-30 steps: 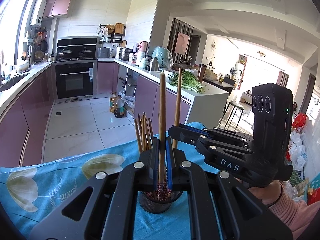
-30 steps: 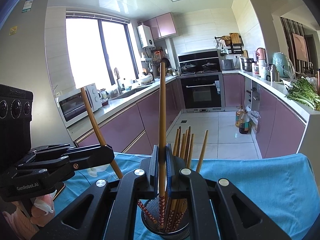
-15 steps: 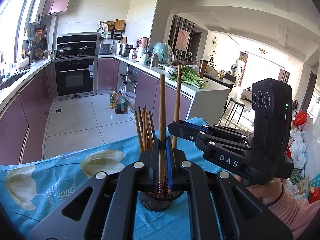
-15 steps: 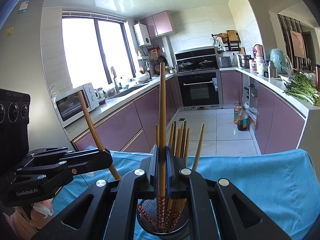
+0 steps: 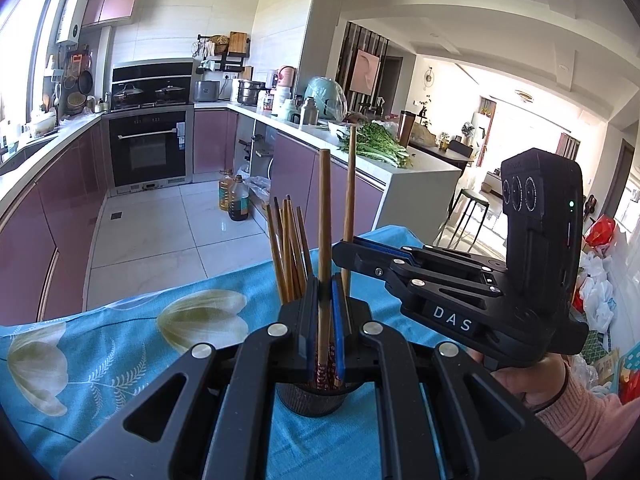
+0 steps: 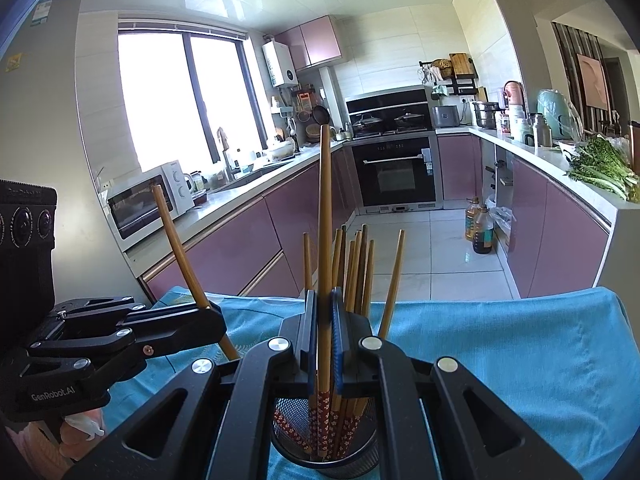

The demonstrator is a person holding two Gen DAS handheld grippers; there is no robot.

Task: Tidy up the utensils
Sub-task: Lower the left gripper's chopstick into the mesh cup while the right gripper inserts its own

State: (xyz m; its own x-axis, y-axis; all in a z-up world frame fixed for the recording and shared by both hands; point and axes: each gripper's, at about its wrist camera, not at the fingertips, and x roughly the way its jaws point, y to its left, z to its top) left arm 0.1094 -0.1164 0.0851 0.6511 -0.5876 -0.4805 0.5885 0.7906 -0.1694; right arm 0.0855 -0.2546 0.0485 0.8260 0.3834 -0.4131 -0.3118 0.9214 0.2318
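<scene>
A black mesh utensil cup (image 6: 326,446) stands on the blue cloth and holds several brown chopsticks (image 6: 358,272) with red patterned ends. My left gripper (image 5: 323,312) is shut on one upright chopstick (image 5: 324,216) whose lower end is in the cup (image 5: 310,398). My right gripper (image 6: 323,320) is shut on another upright chopstick (image 6: 325,208), its patterned end down inside the cup. The right gripper (image 5: 348,254) shows from the side in the left wrist view. The left gripper (image 6: 214,322) shows at the left in the right wrist view.
The blue flowered tablecloth (image 5: 120,344) covers the table, and its far edge (image 6: 500,298) drops to the kitchen floor. Purple cabinets, an oven (image 6: 394,178) and a counter with greens (image 5: 376,146) lie beyond.
Both grippers have sunk a little with their chopsticks, whose patterned ends now sit deeper in the cup. Both stay shut.
</scene>
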